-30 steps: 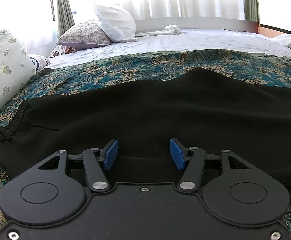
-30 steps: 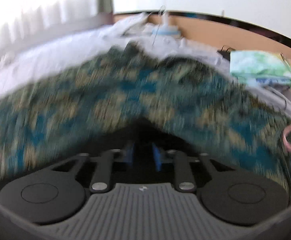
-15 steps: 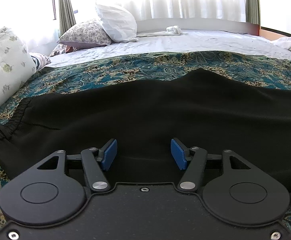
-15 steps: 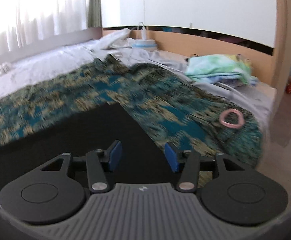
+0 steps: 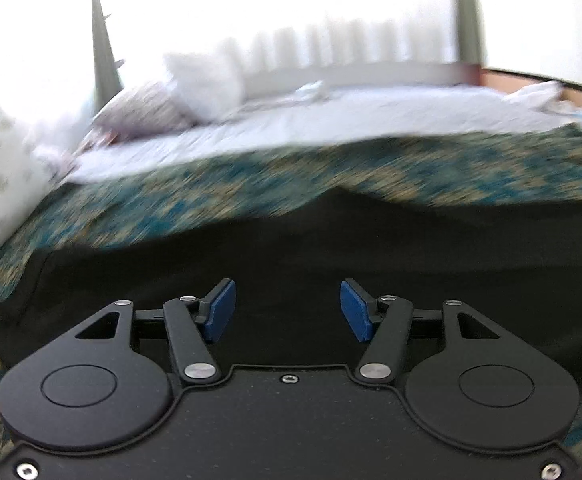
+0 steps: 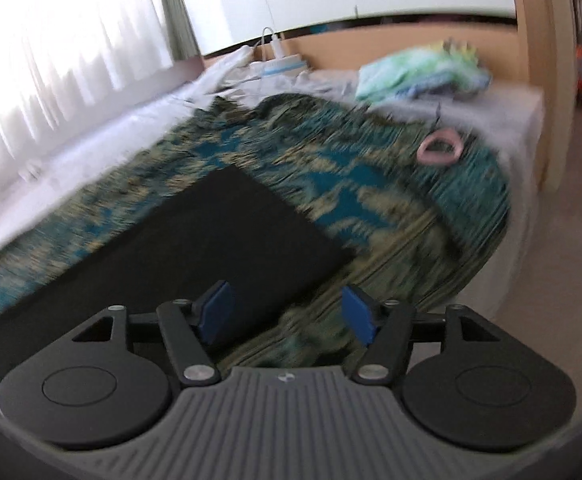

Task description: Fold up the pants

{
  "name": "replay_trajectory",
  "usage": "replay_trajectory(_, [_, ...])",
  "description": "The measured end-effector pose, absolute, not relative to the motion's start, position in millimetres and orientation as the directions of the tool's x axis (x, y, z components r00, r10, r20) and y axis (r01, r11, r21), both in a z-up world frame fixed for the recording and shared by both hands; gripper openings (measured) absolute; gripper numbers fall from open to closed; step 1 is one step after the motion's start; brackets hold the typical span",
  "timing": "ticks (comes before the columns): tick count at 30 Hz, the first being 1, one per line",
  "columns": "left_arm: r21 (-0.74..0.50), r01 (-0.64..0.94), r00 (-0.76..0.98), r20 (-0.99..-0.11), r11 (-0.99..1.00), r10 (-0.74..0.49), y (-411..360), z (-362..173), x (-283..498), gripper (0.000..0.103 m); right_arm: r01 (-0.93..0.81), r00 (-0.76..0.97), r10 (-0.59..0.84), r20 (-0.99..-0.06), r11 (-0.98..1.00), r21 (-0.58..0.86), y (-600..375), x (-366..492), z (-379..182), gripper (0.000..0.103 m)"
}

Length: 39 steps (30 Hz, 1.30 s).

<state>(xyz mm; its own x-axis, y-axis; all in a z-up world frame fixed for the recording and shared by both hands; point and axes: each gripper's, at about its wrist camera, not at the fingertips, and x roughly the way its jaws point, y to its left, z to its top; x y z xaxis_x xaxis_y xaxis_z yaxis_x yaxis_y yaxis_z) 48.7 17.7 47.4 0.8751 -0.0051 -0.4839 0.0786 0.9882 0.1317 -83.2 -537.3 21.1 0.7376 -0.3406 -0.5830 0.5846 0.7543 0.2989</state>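
Black pants [image 5: 291,248] lie flat on a teal patterned bedspread [image 5: 211,184]. My left gripper [image 5: 287,310] is open and empty above the upper part of the pants. In the right wrist view the leg end of the pants [image 6: 227,232] lies on the bedspread [image 6: 351,184]. My right gripper [image 6: 287,312] is open and empty, over the near corner of the leg hem. Both views are blurred.
Pillows [image 5: 203,84] and a white sheet [image 5: 331,120] lie at the back of the bed. A pink ring [image 6: 437,148] sits near the bed's right end. A pile of green cloth [image 6: 419,72] lies by the wooden frame. Floor [image 6: 571,208] lies to the right.
My right gripper opened wider and pulled back, so the leg hem shows whole. My left gripper lifted, tilting its view up; it stays open.
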Motion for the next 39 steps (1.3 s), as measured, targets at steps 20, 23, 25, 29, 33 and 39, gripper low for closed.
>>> replay_trajectory(20, [0.011,0.467,0.711,-0.599,0.884,-0.368,-123,15,29,0.057,0.541,0.81,-0.292,-0.509,0.708,0.454,-559,-16,-3,0.077])
replay_trajectory(23, [-0.001,0.453,0.723,-0.585,0.892,-0.368,-114,22,28,0.057,0.484,0.827,-0.21,-0.521,0.736,0.473,-556,5,-1,0.059])
replay_trajectory(25, [-0.007,0.431,0.74,-0.569,0.902,-0.358,-101,29,27,0.057,0.477,0.821,-0.177,-0.543,0.735,0.483,-552,15,0,0.008])
replay_trajectory(29, [-0.027,0.357,0.78,-0.541,0.934,-0.314,-59,43,27,0.057,0.509,0.813,-0.22,-0.539,0.719,0.474,-533,29,16,0.008])
replay_trajectory(33, [-0.054,0.254,0.825,-0.509,0.966,-0.245,-1,53,25,0.057,0.423,0.845,-0.231,-0.482,0.84,0.34,-461,57,64,0.008])
replay_trajectory(39, [-0.142,0.079,0.861,-0.489,0.987,-0.14,86,55,22,0.057,-0.012,0.855,0.052,-0.517,0.997,0.08,-242,93,76,0.008])
